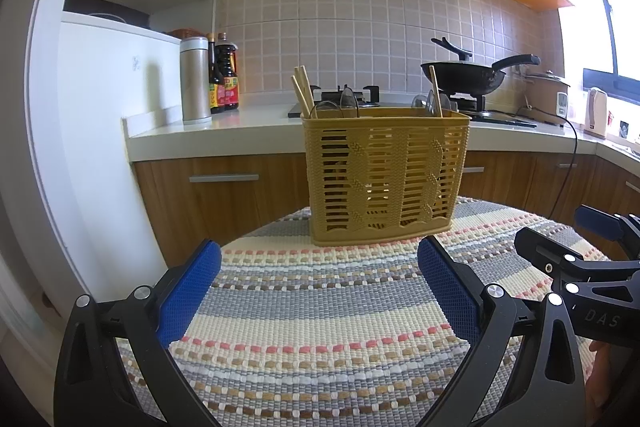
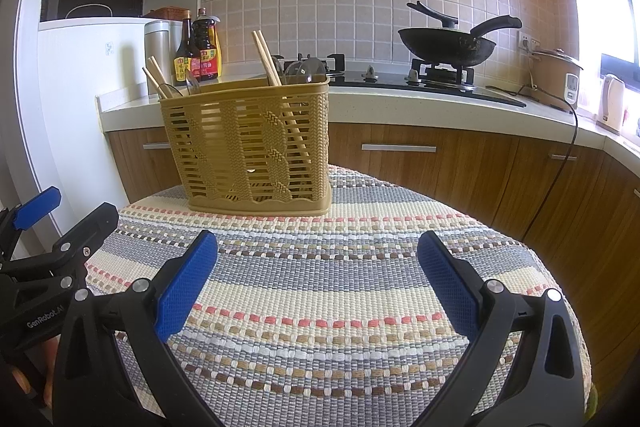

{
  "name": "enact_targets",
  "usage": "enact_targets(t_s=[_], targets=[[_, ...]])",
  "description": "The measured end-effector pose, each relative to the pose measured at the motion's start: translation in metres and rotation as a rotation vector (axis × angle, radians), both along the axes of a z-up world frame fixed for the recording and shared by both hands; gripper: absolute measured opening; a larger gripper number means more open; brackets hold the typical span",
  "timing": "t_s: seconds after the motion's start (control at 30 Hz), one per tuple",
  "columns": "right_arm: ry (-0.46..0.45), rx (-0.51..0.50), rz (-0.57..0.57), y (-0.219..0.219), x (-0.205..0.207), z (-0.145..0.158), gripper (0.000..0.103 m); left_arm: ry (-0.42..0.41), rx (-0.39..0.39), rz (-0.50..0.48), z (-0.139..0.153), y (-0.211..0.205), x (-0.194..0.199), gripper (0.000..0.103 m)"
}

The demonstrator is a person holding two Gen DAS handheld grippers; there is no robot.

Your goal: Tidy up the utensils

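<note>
Utensil basket is sitting at the far edge of the striped mat, chopsticks standing inside. Left gripper and right gripper are hovering before the basket, jaws apart, holding nothing.

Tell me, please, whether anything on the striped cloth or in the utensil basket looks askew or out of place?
Nothing stands out. The basket stands upright on the striped cloth, with chopsticks leaning loosely inside among clear utensils. Both grippers, left and right, are open and empty.

Both wrist views are being directed forward, low over the striped mat, sharing the basket nearby.
</note>
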State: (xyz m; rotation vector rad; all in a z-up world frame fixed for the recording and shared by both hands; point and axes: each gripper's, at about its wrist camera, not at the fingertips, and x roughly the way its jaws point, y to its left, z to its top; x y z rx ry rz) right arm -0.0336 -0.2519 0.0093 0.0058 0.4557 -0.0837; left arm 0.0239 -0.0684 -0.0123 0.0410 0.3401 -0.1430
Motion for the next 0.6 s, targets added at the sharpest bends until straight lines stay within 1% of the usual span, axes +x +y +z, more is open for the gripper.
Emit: enact_targets(t_s=[0.47,0.6], targets=[[0.004,0.015,-0.007,-0.0027,0.0012,0.0008,0.096,-0.009,0.008,-0.009,0.0009,-0.0012,-0.0003,0.095],[0.002,0.007,-0.005,-0.0017,0.0015,0.0007,0.096,-0.010,-0.004,-0.016,0.0013,0.0007,-0.0004,0.095]])
